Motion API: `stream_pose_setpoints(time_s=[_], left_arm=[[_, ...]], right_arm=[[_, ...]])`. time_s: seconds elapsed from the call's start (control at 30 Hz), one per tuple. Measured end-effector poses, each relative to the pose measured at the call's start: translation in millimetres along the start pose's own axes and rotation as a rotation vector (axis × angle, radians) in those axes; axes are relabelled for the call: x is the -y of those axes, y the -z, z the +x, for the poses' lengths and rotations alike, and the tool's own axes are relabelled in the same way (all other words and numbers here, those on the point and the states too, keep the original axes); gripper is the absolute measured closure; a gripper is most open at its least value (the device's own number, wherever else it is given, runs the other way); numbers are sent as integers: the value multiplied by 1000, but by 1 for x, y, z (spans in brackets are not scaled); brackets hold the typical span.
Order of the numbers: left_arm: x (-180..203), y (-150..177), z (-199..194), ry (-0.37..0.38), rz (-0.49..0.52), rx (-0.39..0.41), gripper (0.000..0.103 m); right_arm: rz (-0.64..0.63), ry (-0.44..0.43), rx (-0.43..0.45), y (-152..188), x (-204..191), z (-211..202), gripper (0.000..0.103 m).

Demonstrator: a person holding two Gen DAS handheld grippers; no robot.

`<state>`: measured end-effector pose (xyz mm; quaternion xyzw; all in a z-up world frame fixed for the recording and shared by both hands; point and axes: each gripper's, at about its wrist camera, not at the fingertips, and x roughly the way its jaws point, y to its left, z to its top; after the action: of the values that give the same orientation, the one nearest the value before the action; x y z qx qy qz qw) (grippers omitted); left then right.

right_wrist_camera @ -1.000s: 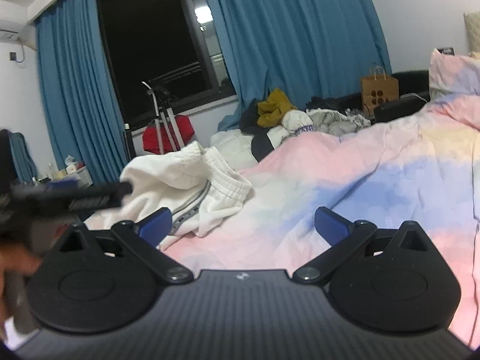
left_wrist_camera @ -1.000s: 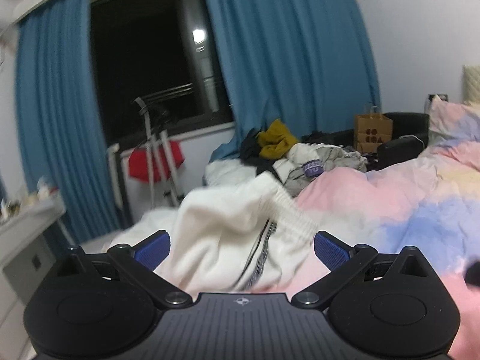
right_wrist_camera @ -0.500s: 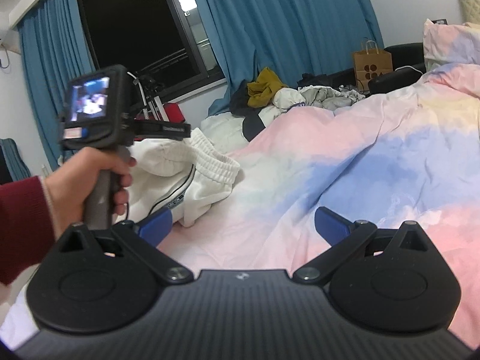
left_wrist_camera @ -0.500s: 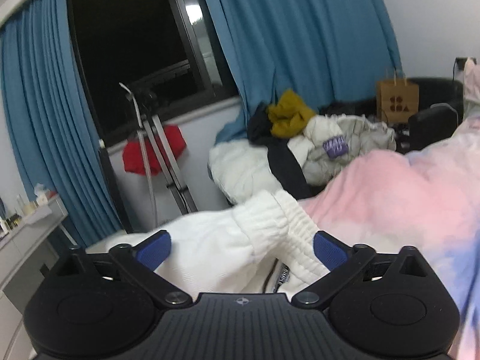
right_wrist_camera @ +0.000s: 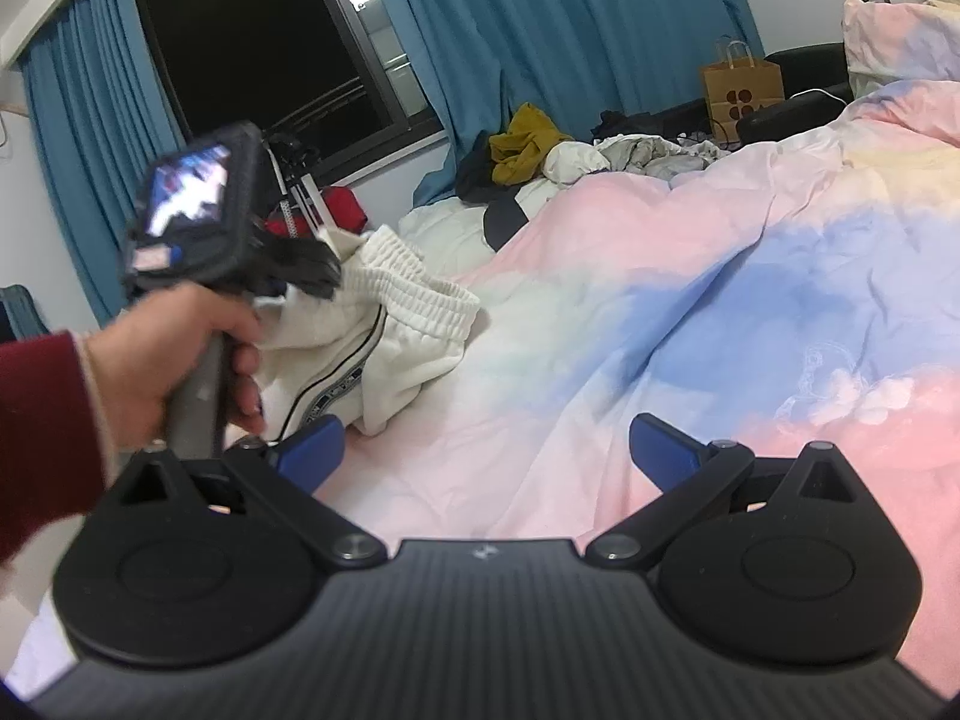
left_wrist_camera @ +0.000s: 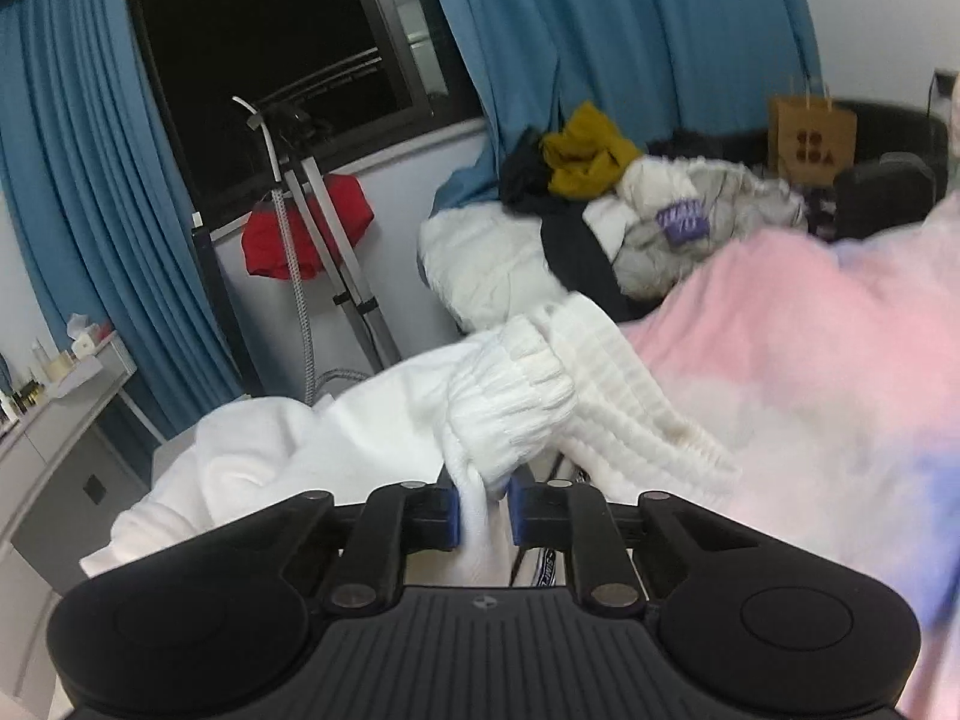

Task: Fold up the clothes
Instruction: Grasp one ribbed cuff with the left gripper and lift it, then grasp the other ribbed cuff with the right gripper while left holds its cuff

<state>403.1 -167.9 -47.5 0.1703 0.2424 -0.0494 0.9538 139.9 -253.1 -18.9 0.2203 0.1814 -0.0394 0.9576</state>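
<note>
A crumpled pair of white sweatpants [left_wrist_camera: 528, 396] with a ribbed waistband and a dark side stripe lies on the pink and blue duvet [right_wrist_camera: 690, 300]. My left gripper [left_wrist_camera: 485, 510] is shut on a fold of the white fabric near the waistband. In the right wrist view the sweatpants [right_wrist_camera: 396, 330] sit at the left, with the left gripper [right_wrist_camera: 306, 267] pinching them and the hand on its handle. My right gripper [right_wrist_camera: 486, 450] is open and empty above the duvet, to the right of the sweatpants.
A pile of other clothes [left_wrist_camera: 606, 192] lies at the far end of the bed by the blue curtains [left_wrist_camera: 600, 30]. A brown paper bag [right_wrist_camera: 743, 87] stands behind. A metal rack [left_wrist_camera: 312, 222] with a red garment and a white desk [left_wrist_camera: 66, 408] stand at the left.
My left gripper moved forward onto the sweatpants and closed on the white fabric; it was open before. My right gripper stayed open and shifted little.
</note>
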Motion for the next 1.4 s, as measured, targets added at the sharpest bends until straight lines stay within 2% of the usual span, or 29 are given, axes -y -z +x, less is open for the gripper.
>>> stream_pose_setpoints(time_s=[0.13,0.27,0.37,0.47,0.57,0.67,0.77,0.83,0.97,1.0,1.03,1.07,1.2,1.3,1.33,1.4], left_arm=[[-24,3,-67,77,-19,64,89],[-58,22,-144,163,-63,105,89],[-90,53,-198,203,-119,108,89],[-129,99,-241,217,-209,102,89],[-172,158,-259,227,-358,53,89],[-210,212,-257,221,-489,-60,88],[-238,247,-248,255,-596,-153,86],[-247,257,-254,280,-634,-153,82],[-241,258,-268,271,-611,-131,78],[-239,257,-271,265,-600,-124,77],[-236,257,-275,260,-590,-118,75],[-234,256,-278,255,-580,-111,74],[-223,254,-293,235,-539,-85,51],[-214,252,-304,217,-497,-60,47],[-208,250,-310,213,-459,-43,43],[-194,246,-316,221,-384,-24,41]], right_arm=[[-26,-5,9,3,-5,-1,0],[-54,-16,32,3,-11,-5,0],[-66,-31,46,3,-15,-11,0],[-70,-48,70,0,-19,-21,0],[-55,-74,71,-2,-20,-29,0],[-37,-99,39,-1,-21,-32,0],[-47,-110,-25,6,-25,-31,0],[-66,-140,-80,12,-32,-27,1],[-150,-220,-206,30,-53,-16,10],[-187,-224,-240,36,-60,-11,14],[-224,-227,-274,41,-66,-6,24],[-239,-241,-301,45,-70,-3,27],[-287,-296,-379,56,-84,3,27],[-323,-318,-404,60,-91,3,27],[-328,-314,-411,61,-91,5,27],[-344,-298,-427,64,-92,11,27]])
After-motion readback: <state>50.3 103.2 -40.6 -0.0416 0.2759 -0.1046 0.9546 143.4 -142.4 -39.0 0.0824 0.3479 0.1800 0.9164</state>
